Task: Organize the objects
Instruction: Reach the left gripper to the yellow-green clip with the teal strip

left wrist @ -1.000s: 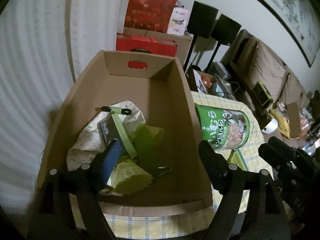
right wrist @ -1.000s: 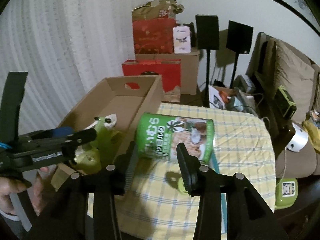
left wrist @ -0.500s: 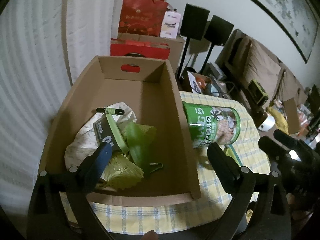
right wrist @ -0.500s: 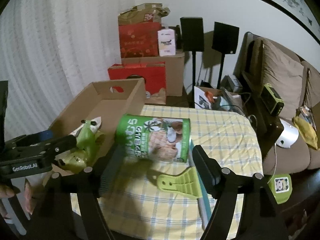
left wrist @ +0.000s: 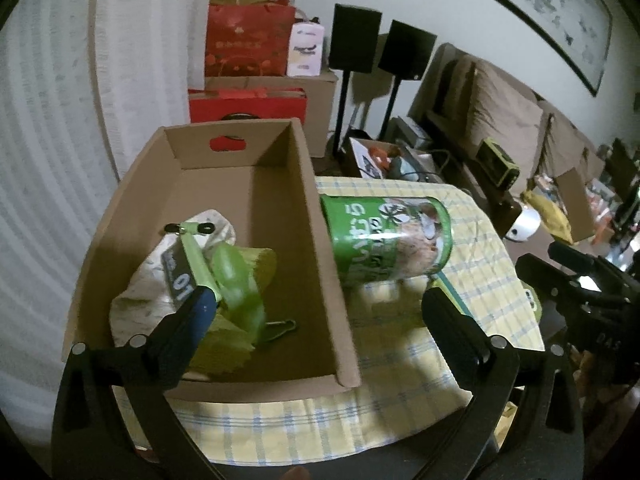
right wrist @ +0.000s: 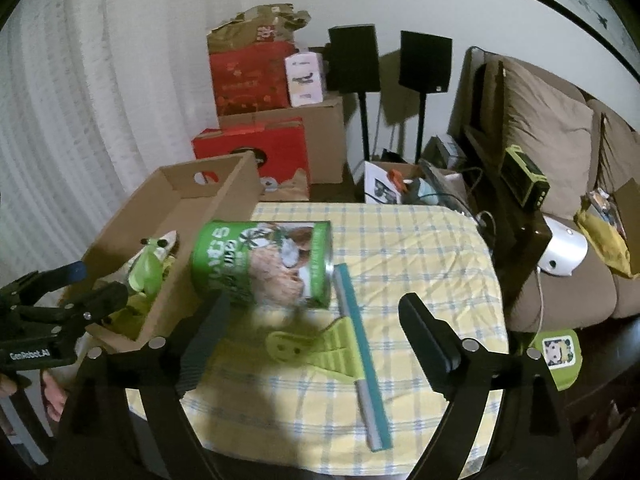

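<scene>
A green can (left wrist: 388, 240) lies on its side on the yellow checked cloth, against the right wall of the cardboard box (left wrist: 308, 200). In the box lie a white bag (left wrist: 136, 300), a green strap clip (left wrist: 196, 256) and crumpled green cups (left wrist: 240, 280). My left gripper (left wrist: 320, 304) straddles the box's near right corner, its jaws opening with nothing held. The right wrist view shows the can (right wrist: 262, 262) just beyond my right gripper (right wrist: 316, 312). Its jaws are opening too, and the pads touch nothing. A green clip with a teal bar (right wrist: 358, 344) lies on the cloth between them.
Red gift boxes (right wrist: 248, 80) and brown cartons stand behind the table, with two black speakers (right wrist: 354, 58) on stands. A brown sofa (right wrist: 552, 152) and a white round device (right wrist: 564, 250) are at the right. A hand (right wrist: 52, 396) holds the left gripper (right wrist: 60, 292).
Both grippers have drawn back toward the table's near edge and their jaws have widened. The right jaws have come away from the can, and the green clip with the teal bar now shows.
</scene>
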`<action>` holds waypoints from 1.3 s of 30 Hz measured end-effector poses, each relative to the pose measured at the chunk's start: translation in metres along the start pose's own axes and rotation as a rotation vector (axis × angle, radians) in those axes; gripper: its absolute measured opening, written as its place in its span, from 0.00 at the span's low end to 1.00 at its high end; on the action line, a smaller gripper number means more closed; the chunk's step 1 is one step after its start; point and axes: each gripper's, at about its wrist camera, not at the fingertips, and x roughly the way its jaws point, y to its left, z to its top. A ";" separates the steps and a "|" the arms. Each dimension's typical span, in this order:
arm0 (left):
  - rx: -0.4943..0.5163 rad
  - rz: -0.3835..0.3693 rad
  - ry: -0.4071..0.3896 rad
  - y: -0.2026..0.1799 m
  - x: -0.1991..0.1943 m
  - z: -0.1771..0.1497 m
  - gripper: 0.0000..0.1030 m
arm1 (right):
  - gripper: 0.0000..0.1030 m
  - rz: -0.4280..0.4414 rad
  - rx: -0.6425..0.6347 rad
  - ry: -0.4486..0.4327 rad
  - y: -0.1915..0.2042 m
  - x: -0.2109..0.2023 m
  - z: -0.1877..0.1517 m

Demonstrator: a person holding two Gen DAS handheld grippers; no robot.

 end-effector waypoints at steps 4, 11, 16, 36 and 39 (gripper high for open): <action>0.008 -0.030 0.022 -0.011 0.005 -0.003 1.00 | 0.91 -0.023 0.010 0.004 -0.016 -0.002 -0.005; 0.019 -0.099 0.069 -0.041 0.019 -0.013 1.00 | 0.91 -0.049 0.046 0.033 -0.044 0.003 -0.025; 0.017 -0.130 0.071 -0.056 0.027 -0.019 0.94 | 0.91 -0.053 0.069 0.055 -0.059 0.006 -0.042; 0.022 -0.148 0.196 -0.099 0.085 -0.032 0.50 | 0.53 0.001 0.070 0.160 -0.074 0.033 -0.083; 0.011 -0.139 0.211 -0.099 0.095 -0.033 0.49 | 0.51 0.012 0.052 0.174 -0.069 0.039 -0.086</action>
